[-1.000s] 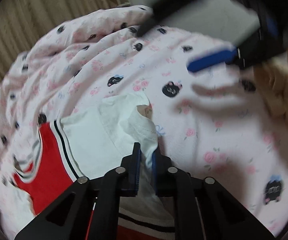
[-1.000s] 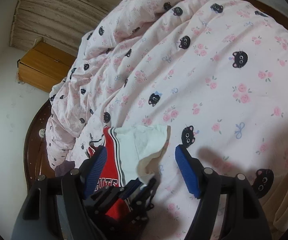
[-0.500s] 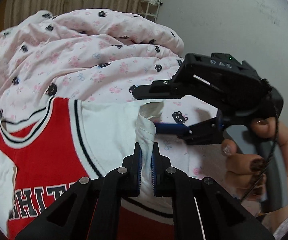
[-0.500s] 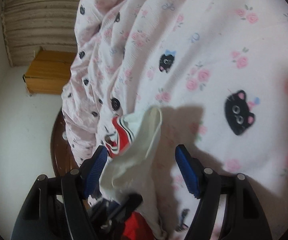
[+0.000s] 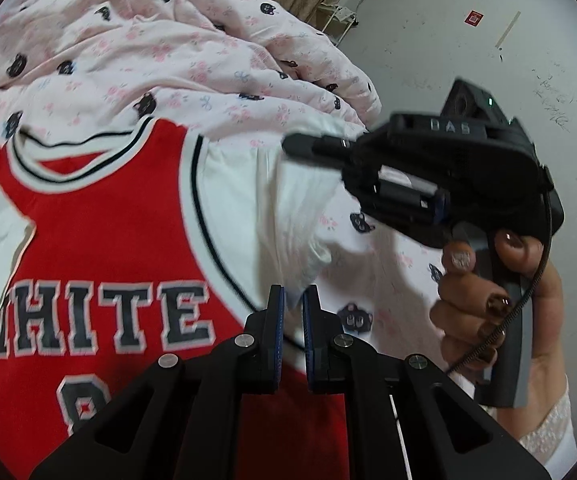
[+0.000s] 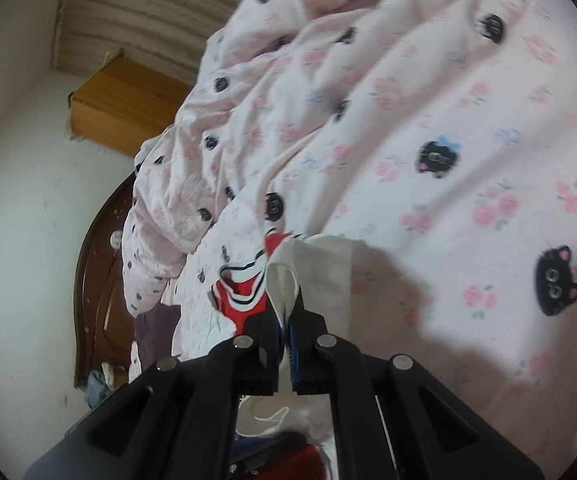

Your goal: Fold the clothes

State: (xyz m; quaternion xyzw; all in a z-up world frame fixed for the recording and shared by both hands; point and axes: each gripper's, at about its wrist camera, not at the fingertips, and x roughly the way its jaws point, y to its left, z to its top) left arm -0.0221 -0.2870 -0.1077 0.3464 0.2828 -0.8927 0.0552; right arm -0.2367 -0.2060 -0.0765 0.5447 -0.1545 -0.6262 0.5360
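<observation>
Holding the red-and-white jersey point(image 5: 100, 248) spread face-up on the pink quilt point(image 5: 176, 60), left gripper point(image 5: 293, 300) and right gripper point(image 6: 286, 316) each pinch the white sleeve point(image 6: 316, 276), likely mid sleeve-fold; next calls for carrying it inward across the chest.

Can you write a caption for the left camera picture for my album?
Both grippers, left and right, pinch the jersey's white sleeve above the cat-print quilt.
</observation>
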